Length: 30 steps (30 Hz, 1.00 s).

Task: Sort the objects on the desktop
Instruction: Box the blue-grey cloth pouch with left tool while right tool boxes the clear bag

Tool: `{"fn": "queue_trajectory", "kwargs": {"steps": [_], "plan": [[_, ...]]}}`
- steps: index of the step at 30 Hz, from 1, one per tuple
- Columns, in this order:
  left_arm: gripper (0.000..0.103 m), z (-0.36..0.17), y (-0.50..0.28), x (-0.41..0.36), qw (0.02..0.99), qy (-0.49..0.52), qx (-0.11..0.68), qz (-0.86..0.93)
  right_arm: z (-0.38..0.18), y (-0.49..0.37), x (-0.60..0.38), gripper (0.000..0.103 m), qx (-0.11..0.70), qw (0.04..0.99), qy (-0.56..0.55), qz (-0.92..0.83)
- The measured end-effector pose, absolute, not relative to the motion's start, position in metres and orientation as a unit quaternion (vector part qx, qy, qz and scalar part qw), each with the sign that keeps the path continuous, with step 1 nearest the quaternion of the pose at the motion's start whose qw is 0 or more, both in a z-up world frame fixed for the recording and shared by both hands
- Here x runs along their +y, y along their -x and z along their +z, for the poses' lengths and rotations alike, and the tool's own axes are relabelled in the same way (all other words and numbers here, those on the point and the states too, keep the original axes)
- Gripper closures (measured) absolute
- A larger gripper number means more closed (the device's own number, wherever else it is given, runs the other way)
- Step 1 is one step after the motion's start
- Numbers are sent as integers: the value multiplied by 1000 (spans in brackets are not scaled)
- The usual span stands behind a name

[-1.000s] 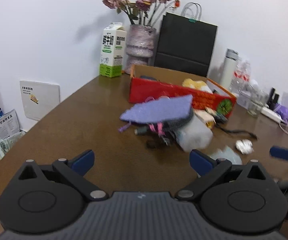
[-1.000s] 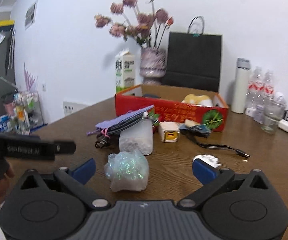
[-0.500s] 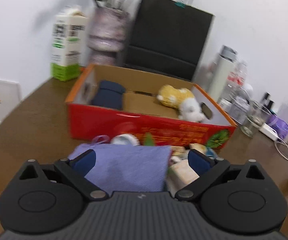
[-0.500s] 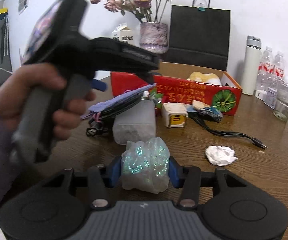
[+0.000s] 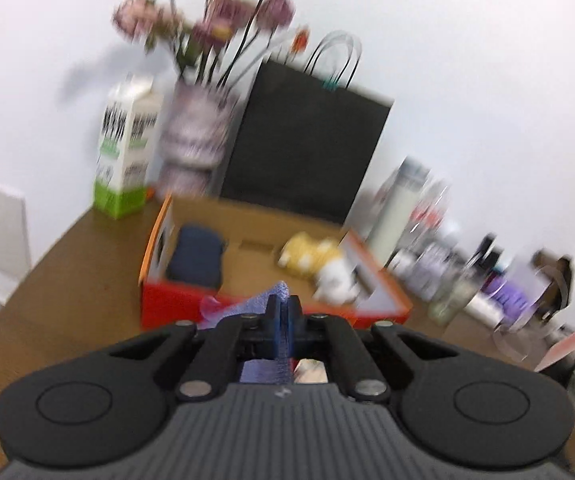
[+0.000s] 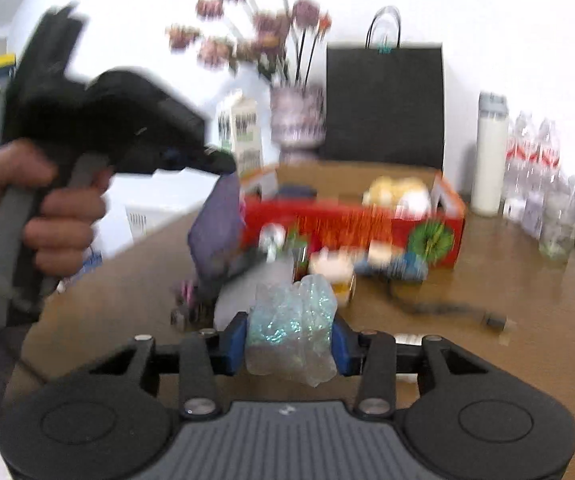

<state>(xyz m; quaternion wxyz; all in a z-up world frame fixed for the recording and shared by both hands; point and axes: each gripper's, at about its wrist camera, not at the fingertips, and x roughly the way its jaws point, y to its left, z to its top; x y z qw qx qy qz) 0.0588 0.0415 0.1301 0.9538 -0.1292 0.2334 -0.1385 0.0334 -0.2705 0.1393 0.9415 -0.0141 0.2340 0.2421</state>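
Observation:
The view is motion-blurred. My left gripper [image 5: 283, 322] is shut on the edge of a purple cloth pouch [image 5: 255, 304], held above the table in front of the red cardboard box [image 5: 155, 304]. In the right wrist view a hand holds that left gripper [image 6: 223, 166] with the pouch [image 6: 217, 228] hanging from its tip. My right gripper [image 6: 289, 340] has its jaws closing on a crumpled glittery plastic bag [image 6: 291, 316]; both blue pads press its sides. The box [image 6: 351, 228] holds a dark blue item [image 5: 197, 260] and a yellow-and-white plush [image 5: 315, 258].
Behind the box stand a milk carton [image 5: 127, 152], a flower vase [image 5: 197, 144] and a black paper bag [image 5: 307, 140]. A white bottle [image 6: 489, 156], water bottles and a glass [image 6: 559, 224] line the right. A translucent container [image 6: 243, 292], a charger [image 6: 335, 276] and a black cable [image 6: 447, 308] lie before the box.
My left gripper went from wide open to shut on the purple pouch and rose with it toward the box. My right gripper closed on the glittery bag and lifted a little.

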Motion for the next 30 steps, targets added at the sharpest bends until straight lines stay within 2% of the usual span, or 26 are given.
{"fn": "queue_trajectory", "kwargs": {"steps": [4, 9, 12, 13, 15, 17, 18, 19, 21, 23, 25, 27, 29, 30], "plan": [[99, 175, -89, 40, 960, 117, 196, -162, 186, -68, -282, 62, 192, 950, 8, 246], [99, 210, -161, 24, 948, 162, 201, -187, 219, -163, -279, 62, 182, 960, 10, 212], [100, 219, -186, 2, 974, 119, 128, -143, 219, -226, -278, 62, 198, 959, -14, 200], [100, 215, -199, -3, 978, 107, 126, -128, 217, -246, -278, 62, 210, 957, -24, 201], [99, 198, -229, -7, 973, 100, 162, -127, 207, -280, -275, 62, 236, 949, -40, 206], [97, 161, -263, -15, 956, 84, 237, -151, 190, -309, -268, 61, 271, 938, -46, 213], [90, 140, -274, -18, 949, 74, 266, -149, 180, -323, -265, 59, 291, 931, -51, 213], [72, 116, -286, -20, 940, 61, 303, -143, 168, -336, -261, 54, 316, 924, -51, 212], [51, 89, -294, -17, 928, 64, 342, -132, 144, -358, -253, 49, 361, 909, -40, 205], [51, 76, -293, -4, 922, 95, 351, -130, 131, -366, -251, 43, 374, 908, -34, 185], [49, 79, -290, 9, 919, 119, 353, -126, 131, -366, -256, 30, 371, 912, -43, 172], [46, 92, -287, 14, 923, 119, 348, -114, 140, -362, -265, 28, 362, 915, -58, 166], [38, 105, -277, 19, 930, 109, 338, -99, 155, -356, -274, 27, 354, 919, -62, 164], [29, 112, -271, 19, 932, 102, 335, -90, 163, -354, -277, 26, 349, 921, -61, 162]]}}
